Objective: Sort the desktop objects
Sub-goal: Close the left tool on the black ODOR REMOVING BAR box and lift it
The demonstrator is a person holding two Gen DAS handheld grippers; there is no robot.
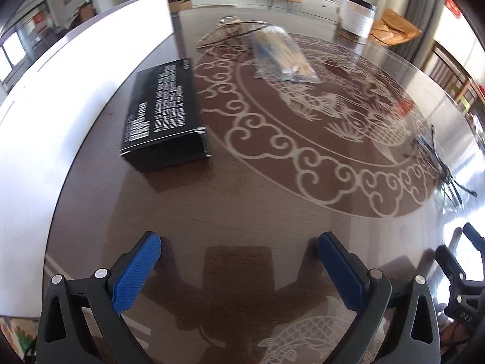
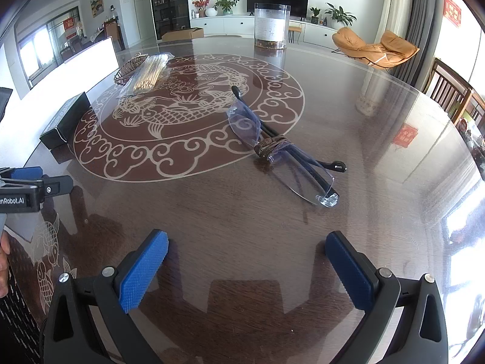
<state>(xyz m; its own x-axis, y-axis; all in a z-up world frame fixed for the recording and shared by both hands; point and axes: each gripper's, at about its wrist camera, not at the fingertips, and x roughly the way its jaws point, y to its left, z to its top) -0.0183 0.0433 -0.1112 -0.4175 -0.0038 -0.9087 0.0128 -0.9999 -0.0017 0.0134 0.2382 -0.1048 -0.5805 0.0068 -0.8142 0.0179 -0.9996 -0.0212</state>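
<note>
My left gripper (image 1: 239,239) hangs open over the near edge of the dark table, nothing between its blue pads. A black box (image 1: 163,112) with white print lies ahead to its left. A clear bag of wooden sticks (image 1: 280,53) rests farther back against a woven basket (image 1: 232,28). My right gripper (image 2: 247,238) is open too, with folded glasses (image 2: 279,148), tied with a brown cord, lying ahead on the table. The box (image 2: 65,121), the stick bag (image 2: 151,71) and the basket (image 2: 128,66) show at the right wrist view's left. The left gripper (image 2: 24,180) shows at that view's left edge.
A clear plastic jar (image 2: 271,25) stands at the table's far side. A white board (image 1: 60,91) borders the table's left edge. Wooden chairs (image 2: 451,91) stand at the right. The table (image 2: 242,218) has a glossy top with a white fish pattern.
</note>
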